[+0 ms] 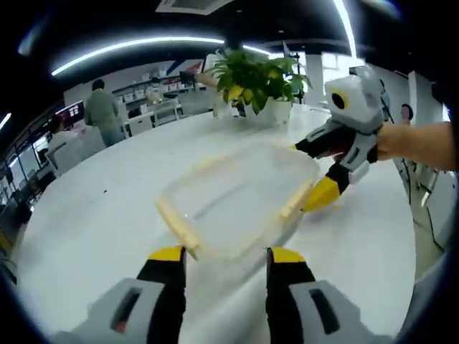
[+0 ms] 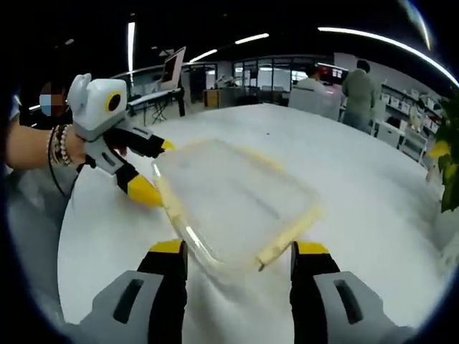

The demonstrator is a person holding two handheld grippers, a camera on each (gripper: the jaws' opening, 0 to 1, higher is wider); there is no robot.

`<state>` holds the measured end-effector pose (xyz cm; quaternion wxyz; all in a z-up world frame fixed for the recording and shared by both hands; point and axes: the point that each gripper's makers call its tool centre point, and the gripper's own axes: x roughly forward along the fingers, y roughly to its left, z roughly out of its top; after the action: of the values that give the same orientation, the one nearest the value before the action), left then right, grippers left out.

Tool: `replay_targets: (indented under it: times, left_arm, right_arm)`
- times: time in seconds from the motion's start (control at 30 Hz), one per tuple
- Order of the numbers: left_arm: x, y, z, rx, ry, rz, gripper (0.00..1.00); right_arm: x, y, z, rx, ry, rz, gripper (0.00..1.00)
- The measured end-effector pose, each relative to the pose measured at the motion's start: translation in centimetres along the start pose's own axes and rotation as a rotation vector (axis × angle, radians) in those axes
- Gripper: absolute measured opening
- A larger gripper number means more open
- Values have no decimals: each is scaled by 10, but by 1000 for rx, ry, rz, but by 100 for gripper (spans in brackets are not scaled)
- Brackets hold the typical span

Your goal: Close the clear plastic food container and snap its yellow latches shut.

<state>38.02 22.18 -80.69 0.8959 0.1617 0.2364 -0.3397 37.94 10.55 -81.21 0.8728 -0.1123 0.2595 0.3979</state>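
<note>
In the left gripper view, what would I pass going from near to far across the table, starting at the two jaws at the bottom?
Left gripper → clear plastic food container with its yellow latches → potted plant → people at desks in the background.

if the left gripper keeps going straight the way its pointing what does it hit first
Most likely the near yellow-latched edge of the clear container, which lies just ahead of the left gripper between its open jaws. Depth is unclear, so it might skim over the lid.
</note>
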Motion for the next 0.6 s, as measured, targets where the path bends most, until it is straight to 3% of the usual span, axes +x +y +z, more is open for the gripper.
replay_targets:
  times: [0.07,0.1,0.37,0.6]
  left_arm:
    - [-1,5,-9,-15,33,10,27]
    - [-2,8,-9,-6,19,17,24]
    - [-11,36,-12,-30,-9,93,23]
    - [-21,66,-20,-59,-2,147,22]
  right_arm:
    - [1,-1,1,2,-4,-1,47]
    - [2,-1,1,1,-5,-2,44]
    - [17,9,8,-20,4,32,35]
    - [45,18,26,-81,13,63,32]
